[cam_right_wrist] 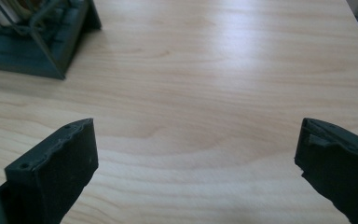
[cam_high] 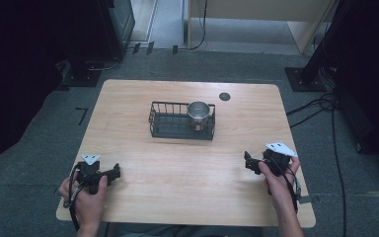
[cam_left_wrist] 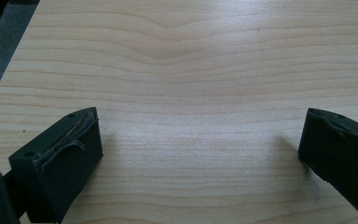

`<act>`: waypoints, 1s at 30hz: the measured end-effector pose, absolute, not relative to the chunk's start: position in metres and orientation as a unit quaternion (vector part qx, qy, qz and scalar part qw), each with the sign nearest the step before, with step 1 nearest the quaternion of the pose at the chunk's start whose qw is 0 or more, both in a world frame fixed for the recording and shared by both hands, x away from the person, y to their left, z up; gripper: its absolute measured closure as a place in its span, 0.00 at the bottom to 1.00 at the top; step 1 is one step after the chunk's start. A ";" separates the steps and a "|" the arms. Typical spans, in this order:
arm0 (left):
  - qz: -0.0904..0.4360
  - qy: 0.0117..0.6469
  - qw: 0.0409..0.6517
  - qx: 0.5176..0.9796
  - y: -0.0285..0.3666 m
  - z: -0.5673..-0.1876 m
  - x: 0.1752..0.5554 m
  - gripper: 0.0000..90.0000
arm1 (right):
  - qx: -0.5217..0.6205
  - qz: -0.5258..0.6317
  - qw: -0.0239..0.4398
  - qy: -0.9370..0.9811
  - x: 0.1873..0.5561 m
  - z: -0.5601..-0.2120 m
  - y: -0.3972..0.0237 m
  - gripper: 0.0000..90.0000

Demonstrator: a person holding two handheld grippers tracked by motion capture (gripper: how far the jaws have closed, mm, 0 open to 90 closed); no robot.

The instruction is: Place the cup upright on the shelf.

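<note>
From above, we see a light wooden table (cam_high: 177, 197) on grey carpet, with a person's forearms coming in from the near edge. At the left, the left hand (cam_high: 86, 200) holds the left gripper (cam_high: 114, 174) low over the near left part of the table, its jaws pointing toward the middle. In the left gripper view, we look along that gripper (cam_left_wrist: 200, 140) and find its two black jaws spread wide apart, released, with bare wood grain between them and nothing held.

Moving toward the middle, a black wire basket (cam_high: 172, 129) sits on the far half of the table. A shiny metal cup (cam_high: 199, 114) stands upright inside its right end, mouth open to the top. We can read no brand, label or writing on cup or basket. Just beyond the basket's right end, a small dark round disc (cam_high: 224, 96) is set in the tabletop near the far edge.

At the right, the right hand (cam_high: 276, 182) holds the right gripper (cam_high: 247, 162) over the near right part of the table. In the right gripper view its jaws (cam_right_wrist: 196, 140) also stand wide apart and empty, with a corner of the basket (cam_right_wrist: 37, 42) at upper left.
</note>
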State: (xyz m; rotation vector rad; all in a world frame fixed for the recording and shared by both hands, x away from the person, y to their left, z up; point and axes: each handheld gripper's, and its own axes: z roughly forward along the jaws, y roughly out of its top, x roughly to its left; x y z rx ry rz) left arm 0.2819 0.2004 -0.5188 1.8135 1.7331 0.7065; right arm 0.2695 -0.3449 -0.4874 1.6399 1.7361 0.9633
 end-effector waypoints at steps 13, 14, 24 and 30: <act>0.261 0.641 0.264 0.671 0.200 -0.519 0.282 0.00 | 0.649 0.316 0.269 0.638 0.240 -0.520 -0.382 0.00; 0.261 0.641 0.264 0.671 0.200 -0.519 0.282 0.00 | 0.649 0.316 0.269 0.638 0.240 -0.520 -0.382 0.00; 0.261 0.641 0.264 0.671 0.201 -0.519 0.282 0.00 | 0.671 0.288 0.264 0.631 0.217 -0.528 -0.407 0.00; 0.261 0.641 0.264 0.672 0.201 -0.519 0.282 0.00 | 0.669 0.278 0.268 0.635 0.206 -0.529 -0.411 0.00</act>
